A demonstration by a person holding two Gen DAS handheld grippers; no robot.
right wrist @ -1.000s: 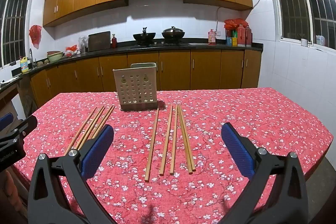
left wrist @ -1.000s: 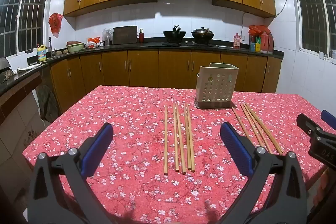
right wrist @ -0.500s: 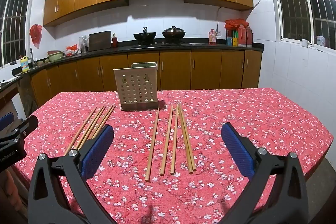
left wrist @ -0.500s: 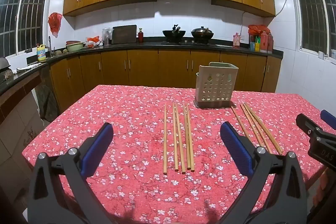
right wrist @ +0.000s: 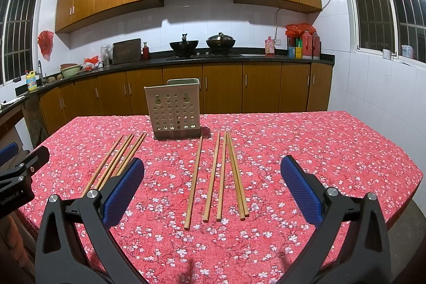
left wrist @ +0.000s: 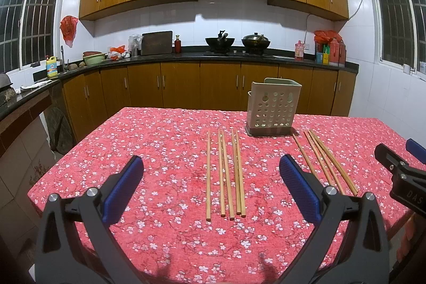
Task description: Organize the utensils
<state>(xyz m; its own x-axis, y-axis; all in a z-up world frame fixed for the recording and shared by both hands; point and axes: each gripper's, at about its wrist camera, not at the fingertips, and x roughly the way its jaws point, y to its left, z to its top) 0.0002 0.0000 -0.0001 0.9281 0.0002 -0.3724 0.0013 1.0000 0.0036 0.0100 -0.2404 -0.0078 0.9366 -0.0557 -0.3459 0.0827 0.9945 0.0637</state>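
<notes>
Two chopstick groups (left wrist: 225, 175) (left wrist: 323, 159) lie on the table (left wrist: 159, 145) before the upright holder (left wrist: 273, 107).

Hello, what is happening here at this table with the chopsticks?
A person holds two grippers above a table with a red flowered cloth. The left gripper and right gripper are both open and hold nothing. Two groups of wooden chopsticks lie flat: one group before the left gripper, another before the right. The perforated utensil holder stands upright behind them; whether anything is inside cannot be seen.
</notes>
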